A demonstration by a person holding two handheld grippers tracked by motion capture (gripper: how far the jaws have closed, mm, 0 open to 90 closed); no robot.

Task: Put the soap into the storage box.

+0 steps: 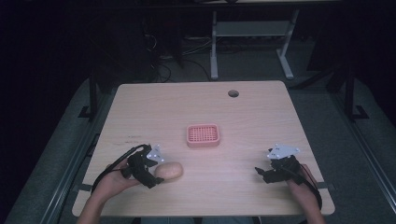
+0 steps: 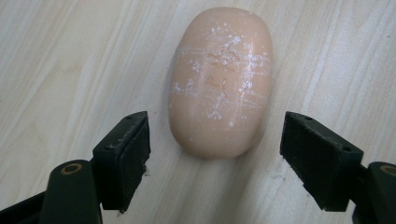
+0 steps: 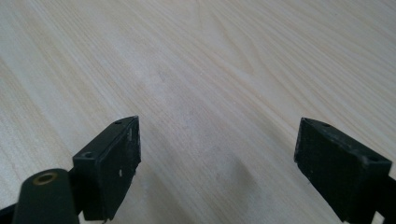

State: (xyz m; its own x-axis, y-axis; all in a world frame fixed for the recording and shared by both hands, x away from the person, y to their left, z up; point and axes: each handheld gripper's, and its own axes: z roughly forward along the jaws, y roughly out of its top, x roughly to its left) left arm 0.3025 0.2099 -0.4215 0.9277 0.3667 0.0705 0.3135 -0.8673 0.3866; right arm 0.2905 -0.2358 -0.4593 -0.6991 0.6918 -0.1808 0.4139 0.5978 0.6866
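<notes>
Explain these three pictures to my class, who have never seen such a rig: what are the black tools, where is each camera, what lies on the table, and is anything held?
A person sits at a wooden table and holds a hand tool with two black jaws, a gripper, in each hand. The high view looks down from above: left gripper, right gripper. The other two pictures come from cameras riding on each gripper, looking along its jaws. On the table lie a potato and a pink basket. The left gripper's open jaws stand either side of the potato's near end, not touching it. The right gripper is open over bare wood. Nothing is held.
</notes>
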